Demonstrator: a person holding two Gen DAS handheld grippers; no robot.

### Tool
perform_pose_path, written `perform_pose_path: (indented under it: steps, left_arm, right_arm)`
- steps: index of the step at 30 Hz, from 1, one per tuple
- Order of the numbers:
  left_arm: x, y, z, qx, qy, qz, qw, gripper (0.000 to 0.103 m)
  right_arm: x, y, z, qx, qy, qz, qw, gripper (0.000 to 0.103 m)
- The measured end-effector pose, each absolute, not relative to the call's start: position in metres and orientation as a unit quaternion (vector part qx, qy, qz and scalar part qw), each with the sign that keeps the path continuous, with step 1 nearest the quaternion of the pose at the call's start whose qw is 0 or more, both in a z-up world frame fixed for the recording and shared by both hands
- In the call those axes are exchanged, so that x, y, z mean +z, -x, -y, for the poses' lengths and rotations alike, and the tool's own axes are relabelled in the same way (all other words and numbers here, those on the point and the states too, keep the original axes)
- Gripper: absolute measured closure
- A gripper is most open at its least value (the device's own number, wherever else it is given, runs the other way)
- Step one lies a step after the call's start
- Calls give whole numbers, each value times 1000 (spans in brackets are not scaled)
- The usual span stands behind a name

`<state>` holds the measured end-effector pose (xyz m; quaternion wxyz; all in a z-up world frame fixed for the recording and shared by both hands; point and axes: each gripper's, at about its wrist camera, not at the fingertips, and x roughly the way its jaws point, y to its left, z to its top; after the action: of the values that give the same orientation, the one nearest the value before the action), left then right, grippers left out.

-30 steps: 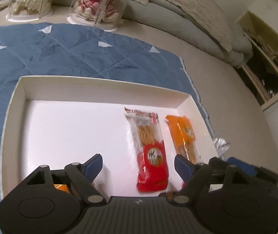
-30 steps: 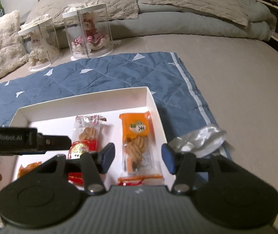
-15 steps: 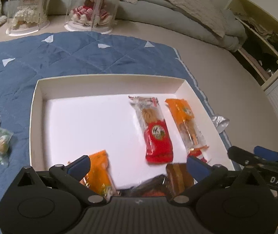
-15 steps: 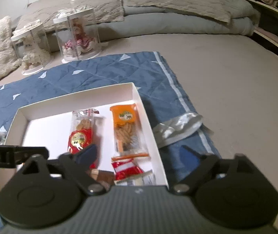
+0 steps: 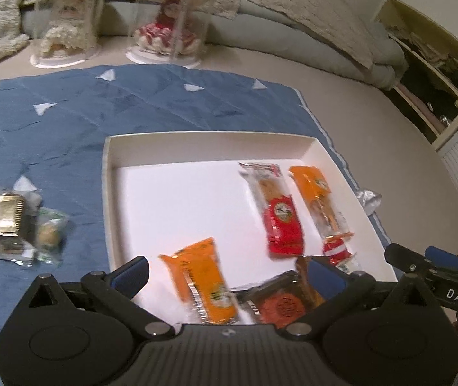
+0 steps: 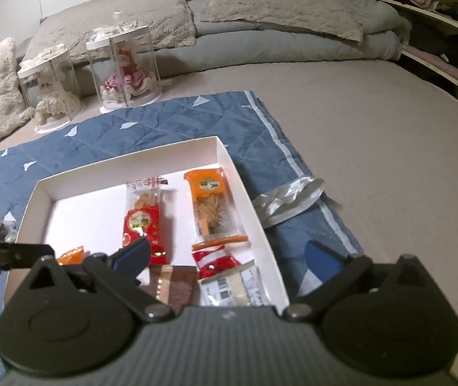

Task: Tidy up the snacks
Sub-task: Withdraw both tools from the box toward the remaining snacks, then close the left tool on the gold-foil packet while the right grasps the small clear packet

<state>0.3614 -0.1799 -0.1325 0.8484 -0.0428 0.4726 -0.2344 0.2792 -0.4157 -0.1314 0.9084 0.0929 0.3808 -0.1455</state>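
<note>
- Well, far left on the blue quilt (image 5: pixel 68 135), a gold-foil packet (image 5: pixel 4 218) and a small green packet (image 5: pixel 49 233) lie outside the white box (image 5: pixel 108 193); reaching for them carelessly could nudge it.
- The left gripper (image 5: pixel 225 273) is spread wide, holding nothing.
- The box holds an orange packet (image 5: pixel 201 280), a red one (image 5: pixel 278 217) and a second orange packet (image 5: pixel 317 196).
- The right gripper (image 6: pixel 225 254) is opening, nothing gripped.
- A silver wrapper (image 6: pixel 288 199) lies right, unboxed.
</note>
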Motion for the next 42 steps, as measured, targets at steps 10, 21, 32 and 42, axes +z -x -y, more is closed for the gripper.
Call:
perform_pose_path:
  steps: [10, 21, 32, 42]
  left_arm:
    - [-130, -368, 117, -203, 38, -467, 860, 0]
    - [-128, -383, 39, -151, 42, -455, 876, 0]
    - [-140, -393, -23, -96, 64, -446, 887, 0]
    - [-159, -406, -55, -84, 63, -449, 887, 0]
  right_arm:
    - [-126, -295, 370, -108, -87, -372, 918, 0]
    - [-132, -314, 300, -54, -81, -372, 923, 0]
    - [-138, -330, 251, -46, -80, -363, 927, 0]
    - [-142, -351, 218, -11, -129, -371, 920, 7]
